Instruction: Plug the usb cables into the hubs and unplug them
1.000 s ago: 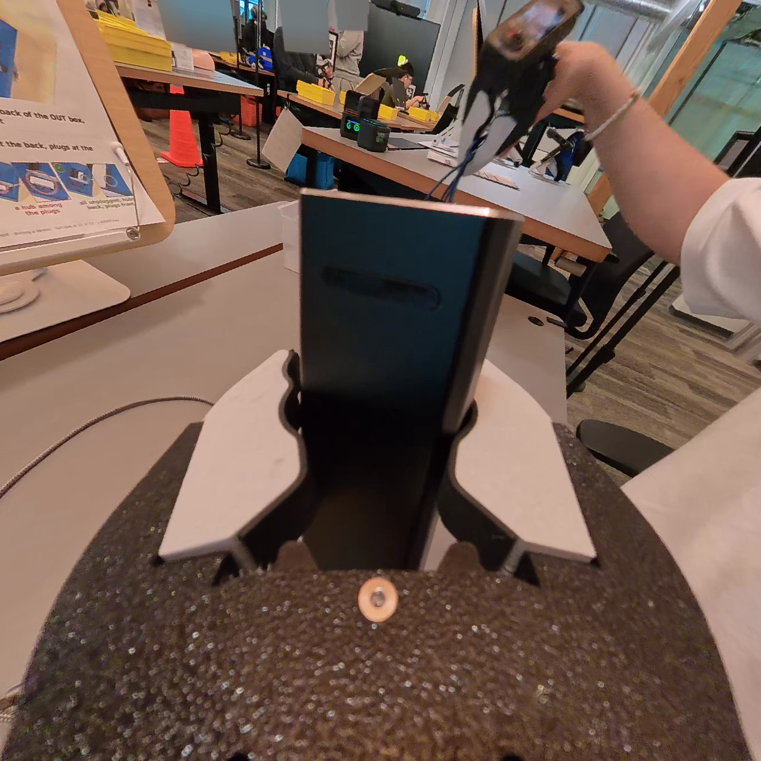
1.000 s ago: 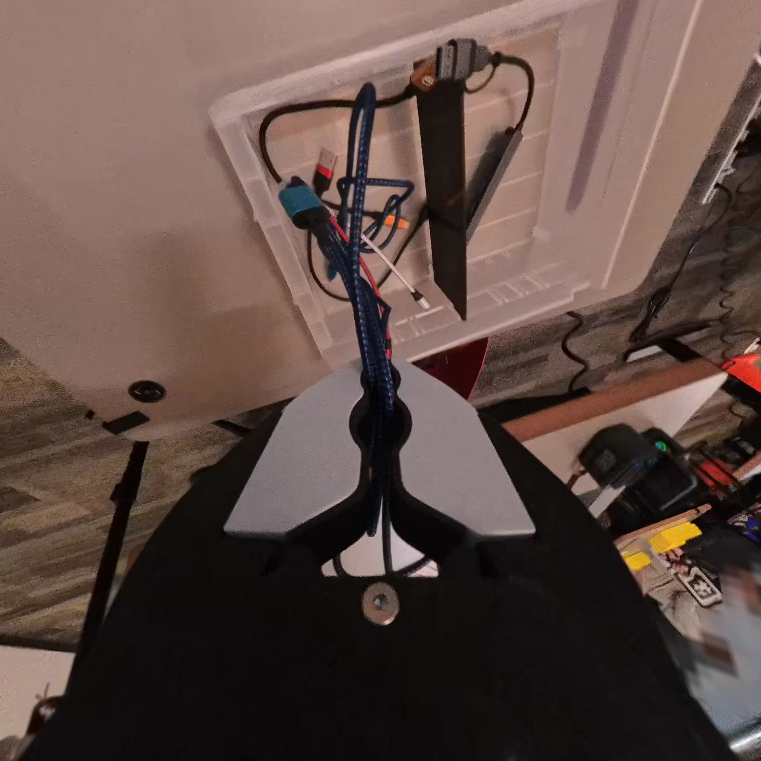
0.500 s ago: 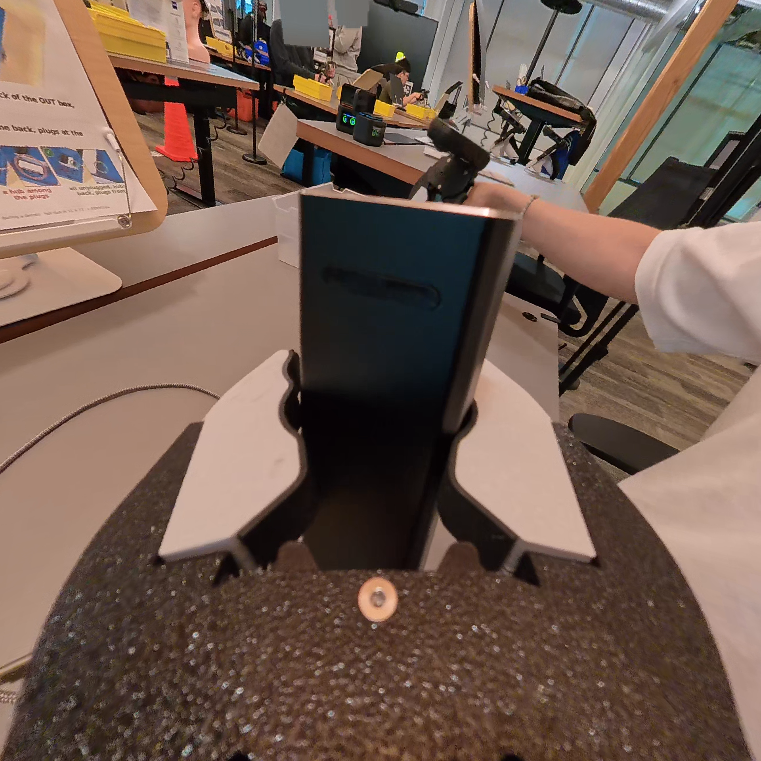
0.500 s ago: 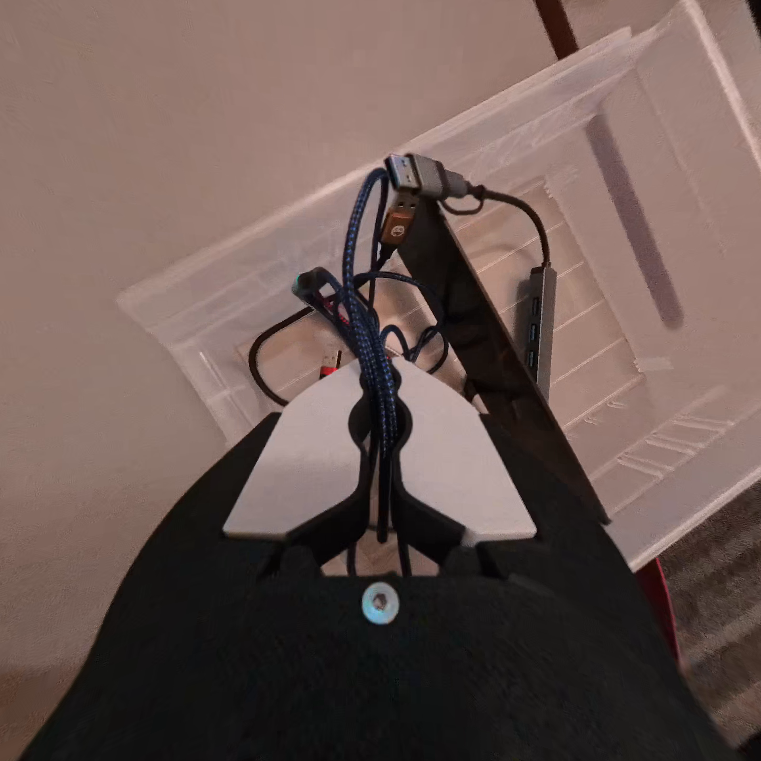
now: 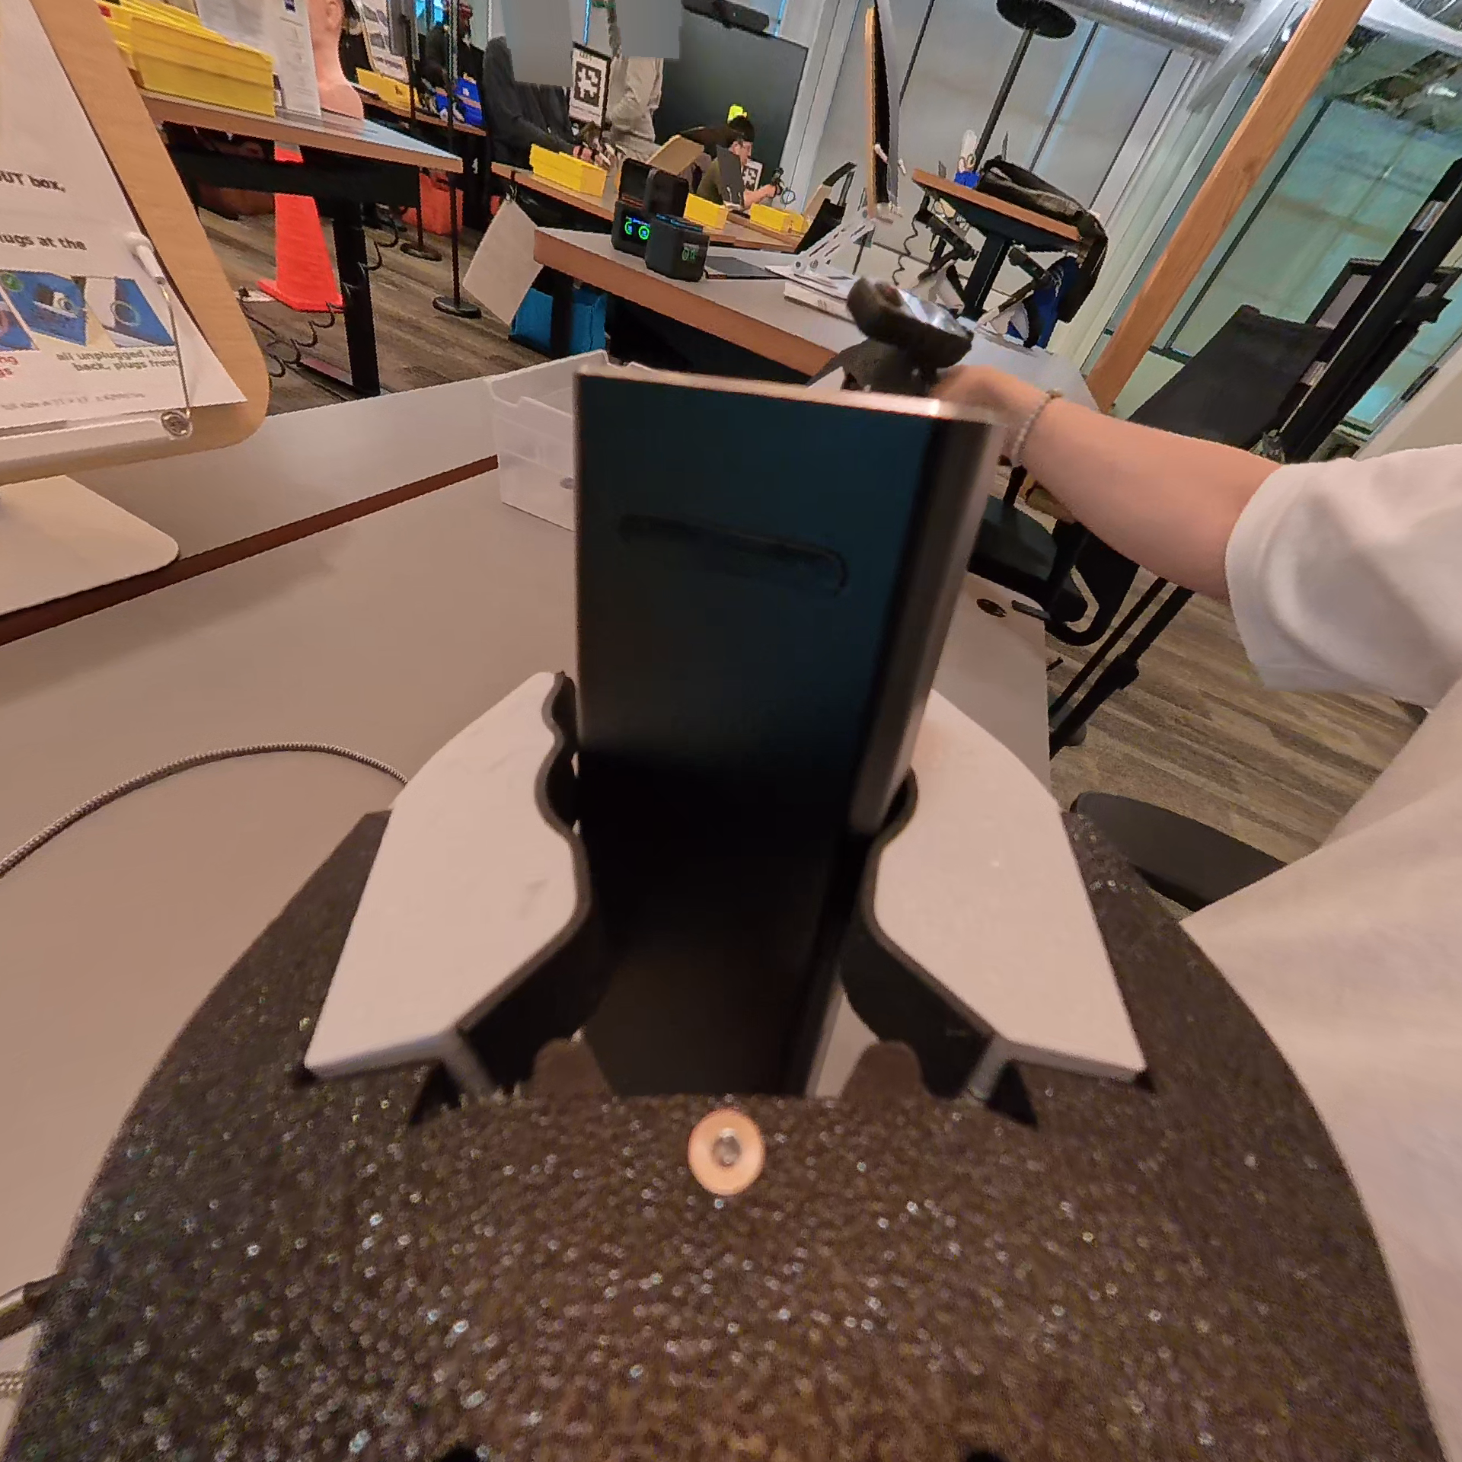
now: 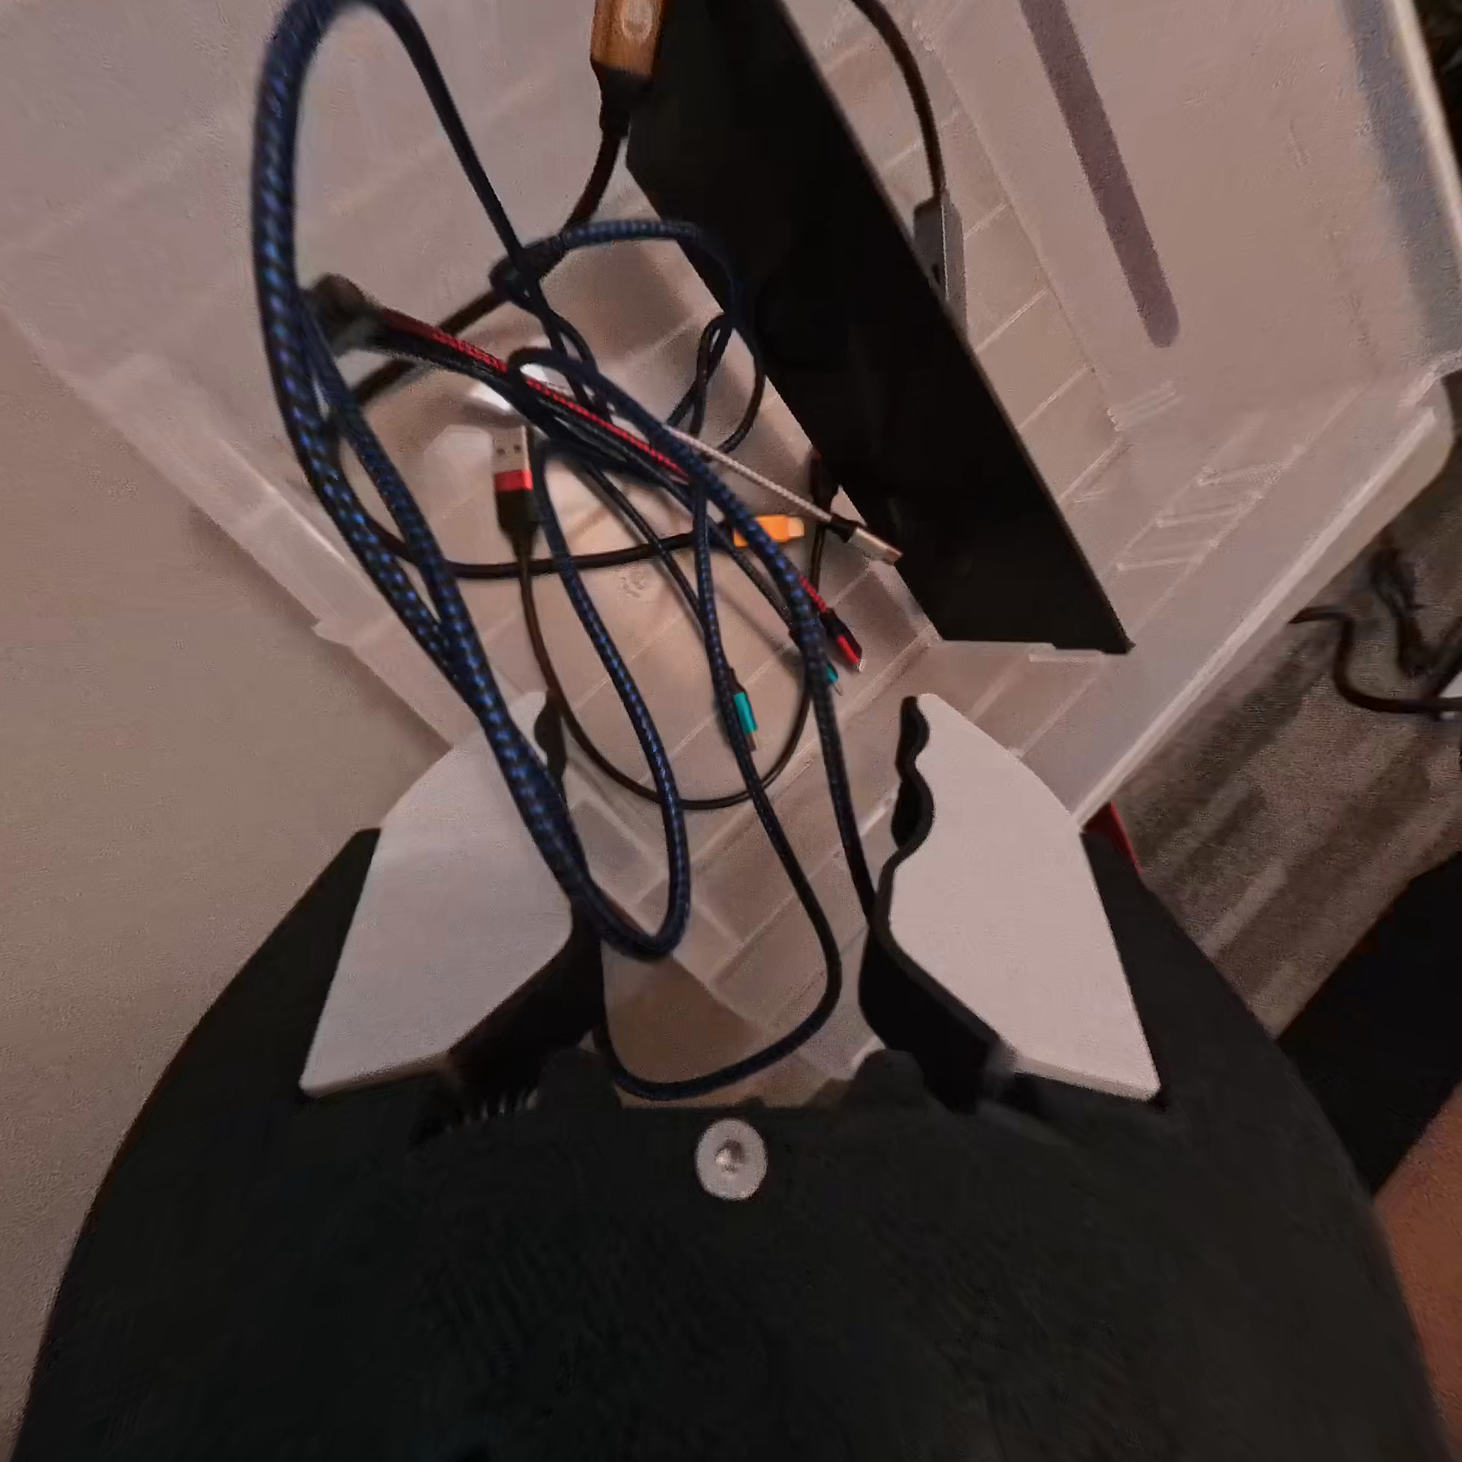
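A tangle of braided blue-black USB cables (image 6: 475, 601), with red, orange and teal plugs, hangs loose over a clear plastic bin (image 6: 1234, 506), passing between the spread, released right gripper (image 6: 732, 807). The left gripper (image 5: 728, 759) clenches a dark flat panel (image 5: 744, 570) above the grey table (image 5: 237, 633).

Hub (image 5: 751, 601): black face shading to dark teal, silver edge. Left gripper (image 5: 728, 870): pale grey fingers (image 5: 467, 894), speckled black body. Cables (image 6: 506, 712): blue-and-black braid; one (image 6: 475, 352) braided red and black. Plugs: red (image 6: 514, 475), orange (image 6: 779, 528), teal (image 6: 744, 716). Bin (image 6: 1234, 490) was clear, tabletop (image 5: 237, 633) beige-grey, cone (image 5: 299, 237) orange, trays (image 5: 202, 67) yellow.
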